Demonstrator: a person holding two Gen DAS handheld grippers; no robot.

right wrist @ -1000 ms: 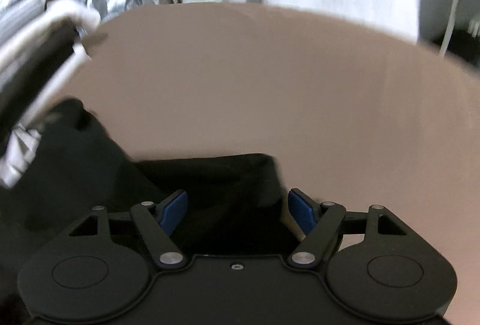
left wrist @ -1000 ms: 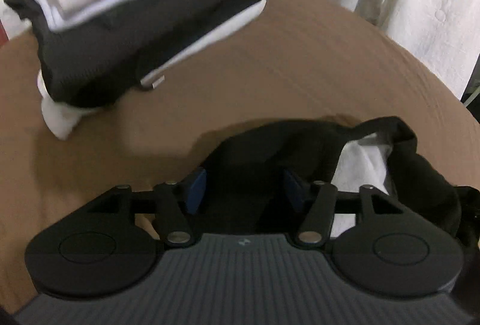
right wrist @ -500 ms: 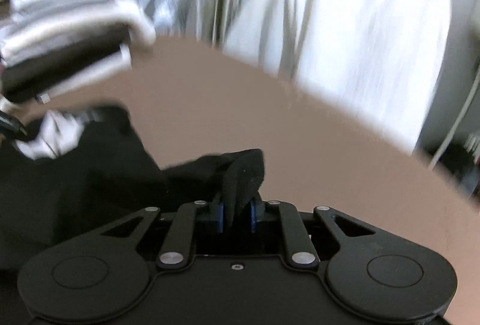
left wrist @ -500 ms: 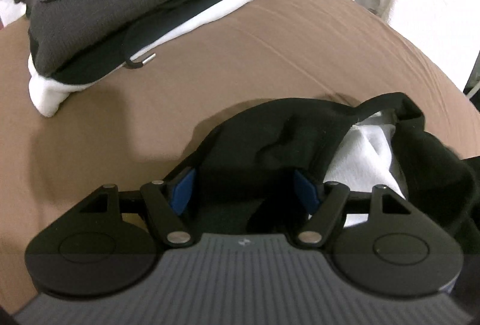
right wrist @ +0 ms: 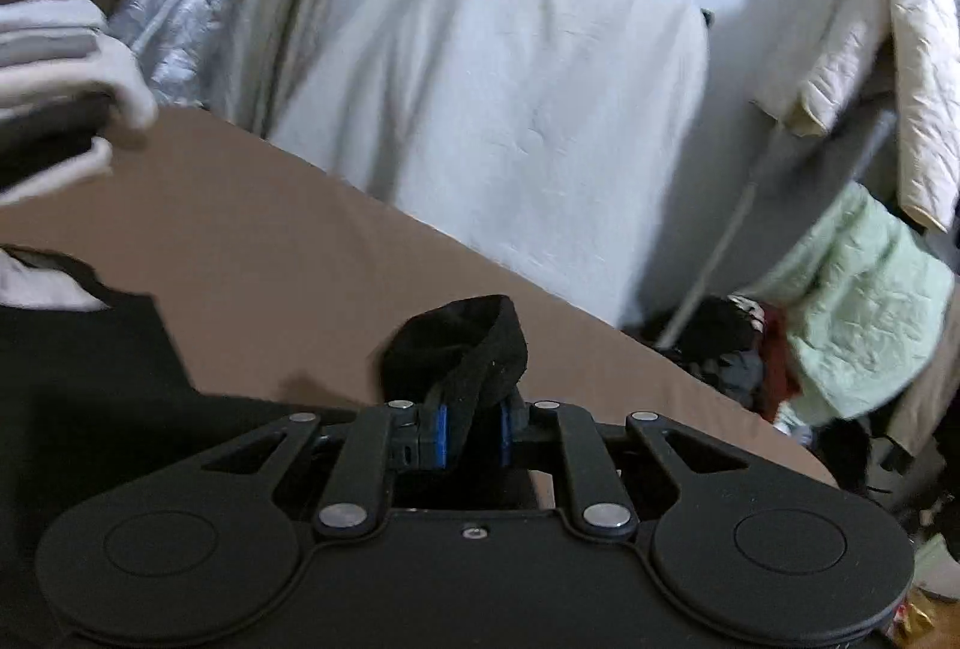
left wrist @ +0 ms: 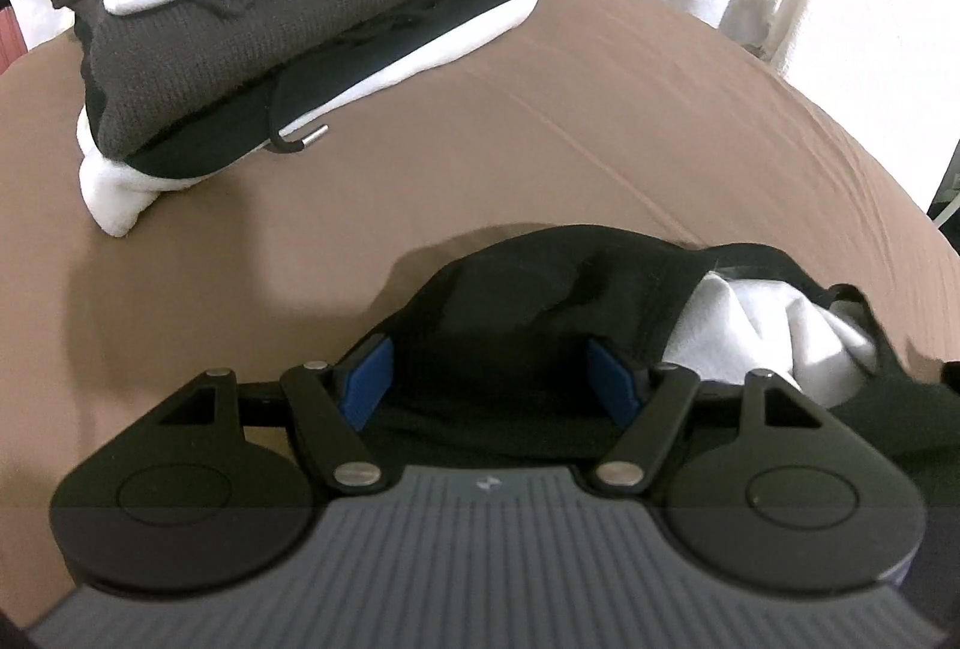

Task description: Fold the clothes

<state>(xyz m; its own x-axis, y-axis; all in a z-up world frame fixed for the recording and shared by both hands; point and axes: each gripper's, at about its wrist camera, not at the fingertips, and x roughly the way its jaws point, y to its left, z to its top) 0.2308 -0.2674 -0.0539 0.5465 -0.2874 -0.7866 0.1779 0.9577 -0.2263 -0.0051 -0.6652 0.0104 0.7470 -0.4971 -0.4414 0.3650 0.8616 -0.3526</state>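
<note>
Black garment (left wrist: 540, 289): lay crumpled and unfolded on the brown bed sheet (left wrist: 600, 109), toward the near edge, with a white lining or second white piece (left wrist: 750, 325) showing inside its right side.

Right gripper (right wrist: 471, 433): fingers nearly closed, pinching a dark hem of the garment (right wrist: 474, 343), which stood up in a loop above the blue pads (right wrist: 437, 436). The held edge looked raised off the sheet.

Left gripper (left wrist: 489, 379): fingers wide apart over the garment's near edge, cloth lying between them, pads not pressing on it; nothing held.

Stack of folded clothes (left wrist: 300, 19): white, grey and black pieces piled at the far left corner of the bed, well apart from the garment; a dark drawstring with a metal tip (left wrist: 294, 133) hung from it.

Progress, as judged: several pieces finished and stacked; this garment only just gripped, with spreading, folding and stacking left.

Surroundings: smooth, lightly creased sheet; white cover (right wrist: 510, 109) draped beyond the far edge; pale quilted jacket (right wrist: 870, 19) on a rack and a green quilt (right wrist: 858, 301) to the right, loose clothes on the floor below.
</note>
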